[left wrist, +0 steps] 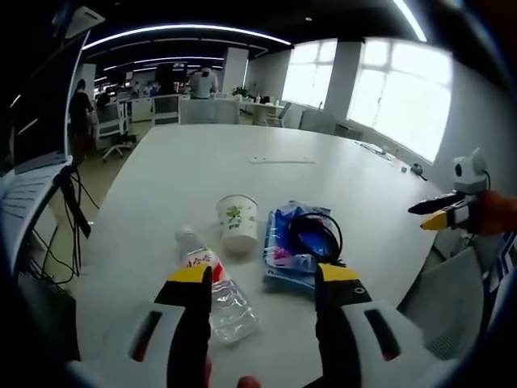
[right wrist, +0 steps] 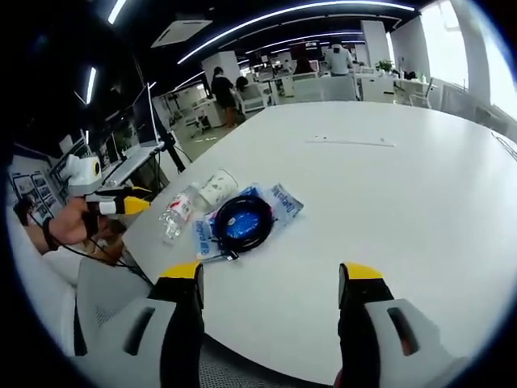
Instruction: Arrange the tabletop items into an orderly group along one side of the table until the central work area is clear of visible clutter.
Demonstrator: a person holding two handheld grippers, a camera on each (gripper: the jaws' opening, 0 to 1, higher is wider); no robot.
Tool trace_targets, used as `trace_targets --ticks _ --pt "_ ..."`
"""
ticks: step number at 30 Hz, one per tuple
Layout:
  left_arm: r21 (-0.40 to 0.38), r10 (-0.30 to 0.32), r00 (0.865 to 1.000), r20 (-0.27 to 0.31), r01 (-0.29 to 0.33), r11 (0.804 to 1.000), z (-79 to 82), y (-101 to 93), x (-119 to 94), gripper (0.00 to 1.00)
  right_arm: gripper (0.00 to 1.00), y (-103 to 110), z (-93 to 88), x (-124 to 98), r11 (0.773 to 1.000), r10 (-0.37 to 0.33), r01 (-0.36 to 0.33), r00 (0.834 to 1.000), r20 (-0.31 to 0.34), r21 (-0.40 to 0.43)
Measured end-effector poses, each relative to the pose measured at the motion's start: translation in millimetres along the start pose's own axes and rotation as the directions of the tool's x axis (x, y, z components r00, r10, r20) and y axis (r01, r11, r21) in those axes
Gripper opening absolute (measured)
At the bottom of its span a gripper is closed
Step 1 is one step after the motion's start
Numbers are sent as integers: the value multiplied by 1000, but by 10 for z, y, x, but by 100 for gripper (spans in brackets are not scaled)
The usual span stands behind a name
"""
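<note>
A clear water bottle (left wrist: 212, 289) with a red label lies on the white table (left wrist: 242, 170), partly behind my left gripper's left jaw. Just beyond it stands a white paper cup (left wrist: 237, 221) with a green print. To its right, a blue packet (left wrist: 284, 252) carries a black cable coil (left wrist: 315, 234). My left gripper (left wrist: 265, 275) is open above the table's near edge. My right gripper (right wrist: 271, 275) is open over bare table, well short of the bottle (right wrist: 176, 212), cup (right wrist: 216, 187), packet (right wrist: 279, 198) and coil (right wrist: 242, 220). A hand holds each gripper in the other's view: right gripper (left wrist: 440, 212), left gripper (right wrist: 117, 204).
A thin white strip (left wrist: 281, 160) lies near the middle of the table, strip (right wrist: 351, 141). A laptop on a stand (left wrist: 36, 129) with hanging cables sits off the left edge. Small cables (left wrist: 388, 153) lie at the far right edge. A grey chair (left wrist: 452, 287) stands by the table.
</note>
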State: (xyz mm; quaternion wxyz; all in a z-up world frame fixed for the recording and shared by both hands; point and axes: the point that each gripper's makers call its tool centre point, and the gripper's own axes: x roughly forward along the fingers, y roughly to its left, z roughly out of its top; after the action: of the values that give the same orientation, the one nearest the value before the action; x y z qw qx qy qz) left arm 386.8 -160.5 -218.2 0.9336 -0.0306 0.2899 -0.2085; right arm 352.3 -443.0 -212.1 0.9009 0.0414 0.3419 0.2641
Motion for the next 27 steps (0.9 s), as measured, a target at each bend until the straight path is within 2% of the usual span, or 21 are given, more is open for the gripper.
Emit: trace_targets --ticks 6,19,27 --pt "9 23 1000 -22 -23 1000 -12 105 46 49 67 -13 -55 -25 1000 4 -4 1000 -2 9" --pt "15 73 990 -121 -72 997 -125 396 314 49 66 -93 -75 -97 1000 -10 10 1000 0 23" --pt "-7 111 971 -210 -115 993 -258 532 481 49 66 -92 -70 -95 1000 -11 11 1000 -4 21"
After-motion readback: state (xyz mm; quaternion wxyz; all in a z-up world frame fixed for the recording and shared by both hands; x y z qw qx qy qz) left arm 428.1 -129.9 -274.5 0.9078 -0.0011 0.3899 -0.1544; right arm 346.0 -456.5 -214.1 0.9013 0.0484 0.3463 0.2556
